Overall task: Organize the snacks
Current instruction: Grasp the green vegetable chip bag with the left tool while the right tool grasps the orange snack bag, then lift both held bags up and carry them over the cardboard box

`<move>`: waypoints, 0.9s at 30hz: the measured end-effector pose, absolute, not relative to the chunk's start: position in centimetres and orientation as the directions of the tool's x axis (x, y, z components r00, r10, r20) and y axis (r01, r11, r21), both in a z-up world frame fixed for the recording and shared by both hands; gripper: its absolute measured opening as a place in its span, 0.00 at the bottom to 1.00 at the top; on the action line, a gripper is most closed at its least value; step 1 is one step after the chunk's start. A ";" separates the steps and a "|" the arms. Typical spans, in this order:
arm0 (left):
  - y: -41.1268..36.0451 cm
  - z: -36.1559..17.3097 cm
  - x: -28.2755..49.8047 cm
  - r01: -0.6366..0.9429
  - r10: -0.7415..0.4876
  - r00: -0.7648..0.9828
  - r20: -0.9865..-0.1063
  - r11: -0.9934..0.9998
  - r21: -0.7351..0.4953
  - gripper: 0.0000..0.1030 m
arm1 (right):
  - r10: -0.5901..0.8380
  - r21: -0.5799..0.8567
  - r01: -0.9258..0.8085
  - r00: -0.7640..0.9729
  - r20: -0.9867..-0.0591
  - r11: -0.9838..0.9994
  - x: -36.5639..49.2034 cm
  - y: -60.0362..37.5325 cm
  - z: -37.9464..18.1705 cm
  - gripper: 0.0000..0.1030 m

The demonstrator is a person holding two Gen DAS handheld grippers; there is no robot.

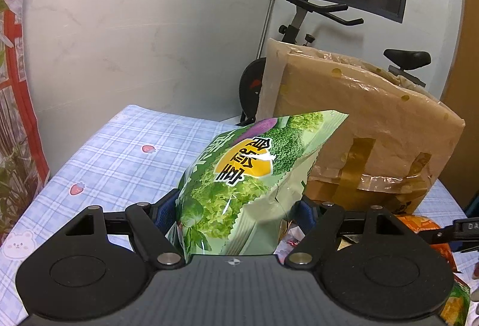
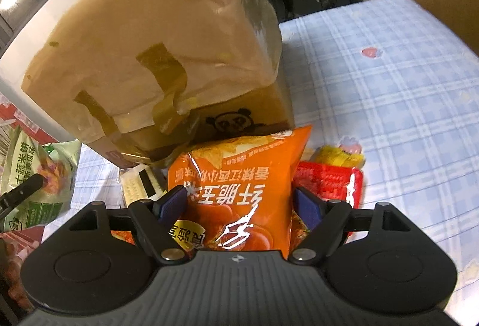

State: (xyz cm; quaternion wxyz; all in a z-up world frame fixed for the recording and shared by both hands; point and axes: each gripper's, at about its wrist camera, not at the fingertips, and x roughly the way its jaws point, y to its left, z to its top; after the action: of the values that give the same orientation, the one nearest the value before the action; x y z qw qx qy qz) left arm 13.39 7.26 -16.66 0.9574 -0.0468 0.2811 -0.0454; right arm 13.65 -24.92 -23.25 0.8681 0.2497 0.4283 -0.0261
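My left gripper (image 1: 236,215) is shut on a green snack bag (image 1: 248,176) printed with vegetables and holds it raised above the table. The same green bag shows at the left edge of the right wrist view (image 2: 39,176). My right gripper (image 2: 239,203) is shut on an orange snack bag (image 2: 239,185), its blue pads pressing both sides. That orange bag also shows at the right of the left wrist view (image 1: 425,224). A red packet (image 2: 332,179) and a yellow packet (image 2: 338,155) lie just right of the orange bag.
A large taped cardboard box (image 1: 359,128) stands at the back of the table, close ahead of both grippers (image 2: 155,42). The blue checked tablecloth (image 1: 119,152) covers the table. An exercise bike (image 1: 299,18) stands behind. A white cracker pack (image 2: 137,182) lies by the box.
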 end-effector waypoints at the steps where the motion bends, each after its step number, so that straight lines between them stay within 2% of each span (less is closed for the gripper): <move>1: 7.2 -16.6 13.2 0.062 -0.115 0.837 -0.535 0.991 -0.116 0.77 | 0.177 0.424 0.265 0.632 -0.755 0.866 13.8 -25.0 -23.5 0.79; 8: 7.0 -16.6 12.8 0.067 -0.119 0.837 -0.534 0.991 -0.116 0.77 | 0.207 0.469 0.268 0.642 -0.739 0.842 14.4 -25.1 -23.9 0.77; 12: 7.3 -16.2 12.5 0.071 -0.123 0.840 -0.528 0.991 -0.118 0.77 | 0.198 0.458 0.243 0.664 -0.721 0.855 14.1 -24.7 -22.9 0.49; 15: 7.3 -16.0 12.3 0.069 -0.120 0.844 -0.523 0.991 -0.116 0.77 | 0.190 0.459 0.239 0.680 -0.708 0.856 13.6 -24.9 -22.2 0.42; 21: 7.2 -15.7 12.0 0.070 -0.115 0.853 -0.509 0.992 -0.108 0.77 | 0.161 0.466 0.259 0.709 -0.687 0.846 12.2 -25.9 -21.1 0.37; 27: 6.8 -14.6 11.4 0.077 -0.114 0.873 -0.475 0.992 -0.095 0.77 | 0.128 0.436 0.231 0.748 -0.651 0.869 10.6 -26.1 -19.2 0.36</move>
State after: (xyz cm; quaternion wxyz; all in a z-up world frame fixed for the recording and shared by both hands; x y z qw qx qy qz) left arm 11.38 6.79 -14.57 0.9669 -0.0364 0.2476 -0.0494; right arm 10.63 -26.13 -19.18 0.8998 0.2538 0.3536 -0.0288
